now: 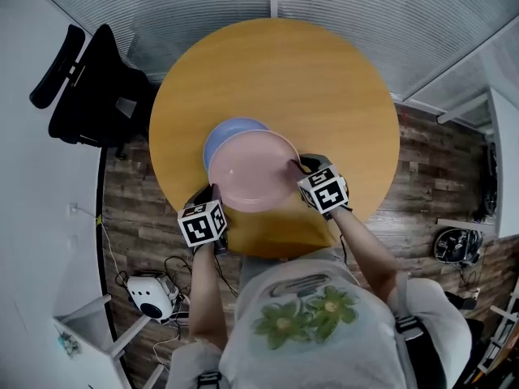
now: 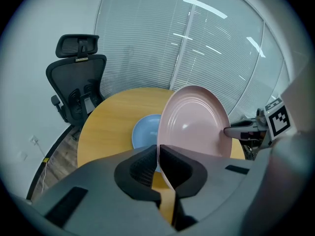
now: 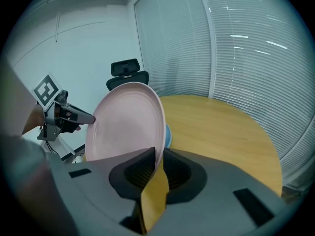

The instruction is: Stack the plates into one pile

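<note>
A pink plate hangs a little above the round wooden table, partly over a blue plate that lies flat on it. My left gripper is shut on the pink plate's near-left rim, and my right gripper is shut on its right rim. In the left gripper view the pink plate rises from between the jaws of my left gripper, with the blue plate behind it. In the right gripper view my right gripper pinches the pink plate; only a sliver of the blue plate shows.
A black office chair stands off the table's left side. A glass wall with blinds runs behind the table. On the wooden floor near my left side sit a white device and some cables.
</note>
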Available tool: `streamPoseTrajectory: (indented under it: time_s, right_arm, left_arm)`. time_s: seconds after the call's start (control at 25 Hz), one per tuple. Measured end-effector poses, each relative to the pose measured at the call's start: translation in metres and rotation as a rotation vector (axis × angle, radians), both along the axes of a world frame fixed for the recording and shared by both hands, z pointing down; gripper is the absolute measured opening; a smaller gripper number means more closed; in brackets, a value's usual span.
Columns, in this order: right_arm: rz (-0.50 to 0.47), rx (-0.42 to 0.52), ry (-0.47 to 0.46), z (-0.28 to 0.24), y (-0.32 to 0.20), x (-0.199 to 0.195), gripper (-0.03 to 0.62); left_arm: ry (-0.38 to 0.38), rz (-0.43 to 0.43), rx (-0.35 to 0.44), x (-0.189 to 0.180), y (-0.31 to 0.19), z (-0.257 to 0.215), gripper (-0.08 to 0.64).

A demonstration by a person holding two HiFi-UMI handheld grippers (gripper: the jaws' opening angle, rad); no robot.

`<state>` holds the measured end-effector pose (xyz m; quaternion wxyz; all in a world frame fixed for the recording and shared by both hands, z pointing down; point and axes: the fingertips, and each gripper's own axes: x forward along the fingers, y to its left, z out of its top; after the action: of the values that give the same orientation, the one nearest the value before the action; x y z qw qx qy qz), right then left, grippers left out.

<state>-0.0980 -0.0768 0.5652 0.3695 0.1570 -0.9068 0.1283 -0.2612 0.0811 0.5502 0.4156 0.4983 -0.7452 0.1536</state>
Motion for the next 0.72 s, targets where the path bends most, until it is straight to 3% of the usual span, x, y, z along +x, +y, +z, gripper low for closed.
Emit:
streamPoseTrajectory:
  time_s: [0.72]
  right_arm:
    - [-0.078,-0.036,0.034,0.047,-0.033,-0.070,0.071]
  left_arm:
    - [0.025,-0.096,-0.075,-0.055,-0.018,0.045,0.035]
